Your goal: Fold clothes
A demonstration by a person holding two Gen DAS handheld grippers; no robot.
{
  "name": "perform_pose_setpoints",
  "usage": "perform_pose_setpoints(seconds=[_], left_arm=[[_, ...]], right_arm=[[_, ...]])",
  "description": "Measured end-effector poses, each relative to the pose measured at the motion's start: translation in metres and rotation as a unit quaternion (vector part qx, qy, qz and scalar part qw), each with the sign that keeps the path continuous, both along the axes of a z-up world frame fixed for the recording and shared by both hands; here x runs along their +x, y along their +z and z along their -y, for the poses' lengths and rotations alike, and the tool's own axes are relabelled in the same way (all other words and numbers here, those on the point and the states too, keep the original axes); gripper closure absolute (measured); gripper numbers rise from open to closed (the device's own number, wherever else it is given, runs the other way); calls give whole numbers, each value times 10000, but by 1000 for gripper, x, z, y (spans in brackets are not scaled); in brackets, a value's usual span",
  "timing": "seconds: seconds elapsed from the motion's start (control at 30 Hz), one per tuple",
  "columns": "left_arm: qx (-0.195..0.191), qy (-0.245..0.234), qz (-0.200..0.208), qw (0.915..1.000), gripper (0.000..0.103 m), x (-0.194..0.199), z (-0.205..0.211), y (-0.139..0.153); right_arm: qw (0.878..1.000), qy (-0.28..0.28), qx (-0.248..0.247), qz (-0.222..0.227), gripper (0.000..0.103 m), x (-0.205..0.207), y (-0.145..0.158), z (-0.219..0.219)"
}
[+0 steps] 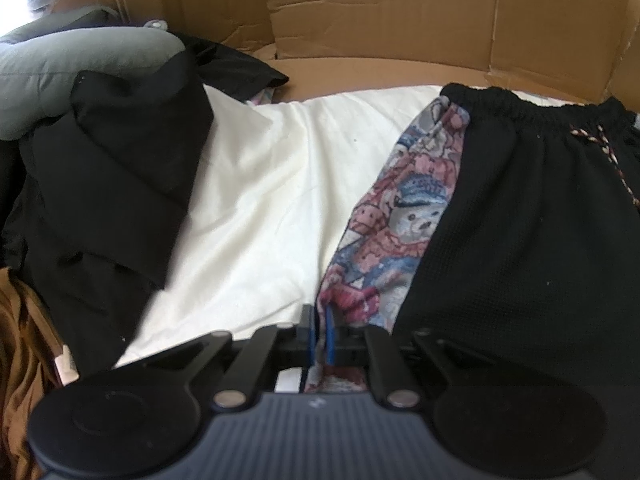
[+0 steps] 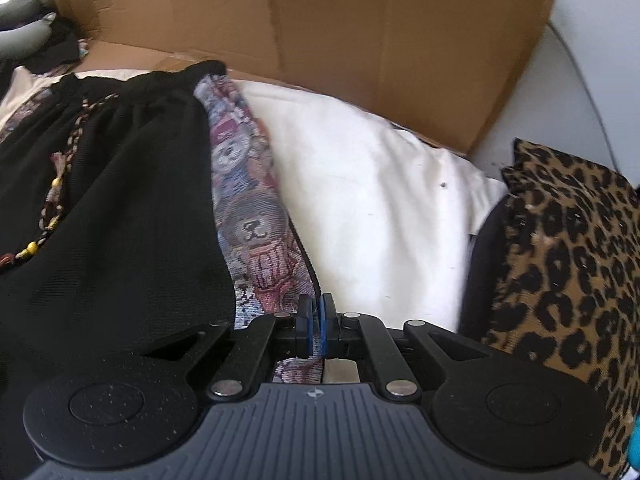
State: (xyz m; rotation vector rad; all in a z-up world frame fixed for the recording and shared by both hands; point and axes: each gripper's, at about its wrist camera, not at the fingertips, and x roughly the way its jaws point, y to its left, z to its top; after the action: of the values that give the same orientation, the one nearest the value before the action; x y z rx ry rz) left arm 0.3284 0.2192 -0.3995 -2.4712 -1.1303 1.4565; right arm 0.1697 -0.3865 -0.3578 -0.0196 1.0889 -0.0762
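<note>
Black shorts [image 1: 520, 216] with teddy-bear patterned side panels [image 1: 400, 216] and a braided drawstring [image 1: 600, 148] lie flat on a white sheet [image 1: 260, 200], waistband away from me. My left gripper [image 1: 319, 334] is shut on the near end of the left bear panel. In the right wrist view the same shorts [image 2: 112, 200] lie left of centre, and my right gripper [image 2: 317, 330] is shut on the near end of the right bear panel [image 2: 252, 216].
A black garment [image 1: 108, 200], a grey-green jacket [image 1: 60, 76] and brown cloth [image 1: 20, 360] are piled at the left. Cardboard walls [image 1: 400, 12] stand behind. A leopard-print cushion [image 2: 560, 280] lies at the right of the sheet [image 2: 380, 208].
</note>
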Motion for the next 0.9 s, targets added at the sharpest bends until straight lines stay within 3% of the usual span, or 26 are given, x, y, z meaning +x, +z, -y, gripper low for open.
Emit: perform_pose_setpoints(seconds=[0.23,0.3,0.43,0.6,0.83,0.9], left_arm=[[12,-109,47,9999,98,1,-4,-2],[72,-97,142,9998,95,-2,-1,-5],[80,73,199,9997,88,-6,13,-5],[-83,123,69,9999,88,-18,24,-3],[-92,429,-5,9990,88,-37,24,-24],[-79,605,27,9981,88,-41,23,-30]], right_arm=[[9990,-389,-156,-184,103,5,-12,3],[9981,-550,57,-260,103,8,-22,9],[9978,-591,304,29,99,10,-7,13],[9976,-492,305,370,95,17,13,12],[9976,-364,303,510,94,48,5,3],[9967,-404,376,588,87,55,3,4]])
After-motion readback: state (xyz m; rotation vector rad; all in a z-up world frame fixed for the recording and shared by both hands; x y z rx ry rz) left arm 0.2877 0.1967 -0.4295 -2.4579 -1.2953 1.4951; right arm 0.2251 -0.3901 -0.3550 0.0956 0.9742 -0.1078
